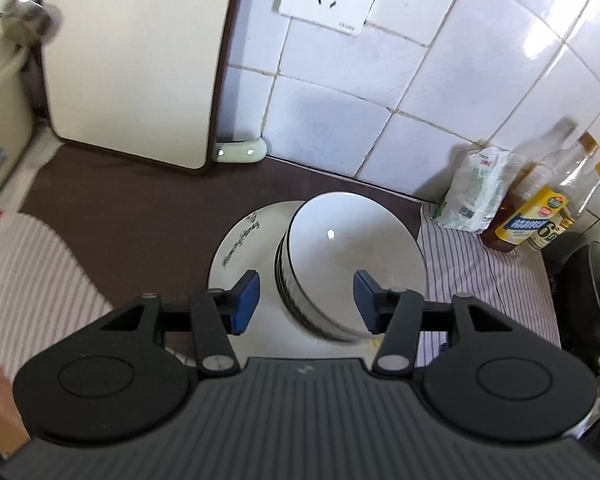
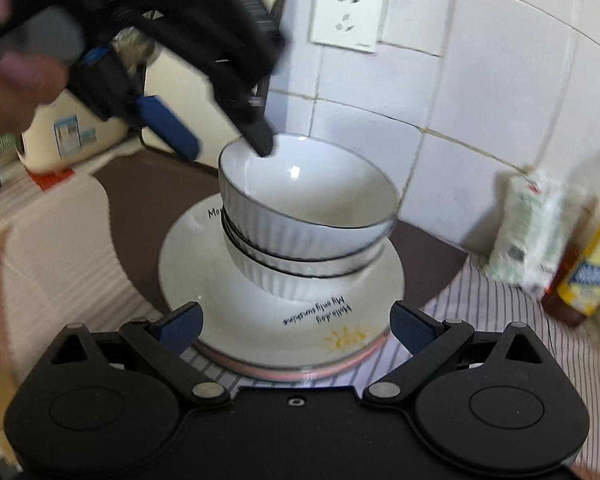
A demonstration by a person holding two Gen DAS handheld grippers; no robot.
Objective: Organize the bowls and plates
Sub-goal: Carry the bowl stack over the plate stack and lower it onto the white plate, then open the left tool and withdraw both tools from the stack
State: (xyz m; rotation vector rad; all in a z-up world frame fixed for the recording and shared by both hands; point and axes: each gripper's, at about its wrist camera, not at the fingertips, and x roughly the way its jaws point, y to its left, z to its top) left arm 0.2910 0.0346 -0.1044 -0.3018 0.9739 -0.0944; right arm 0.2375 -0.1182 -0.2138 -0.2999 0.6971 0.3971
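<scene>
Glossy ribbed ceramic bowls (image 2: 308,216), glazed plate (image 2: 260,320), striped cloth (image 1: 500,280).

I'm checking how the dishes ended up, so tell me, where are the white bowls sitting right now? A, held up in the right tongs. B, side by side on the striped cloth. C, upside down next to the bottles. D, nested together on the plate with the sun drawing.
D: the bowls sit nested one inside another on the plate, whose near rim shows a yellow sun.
</scene>
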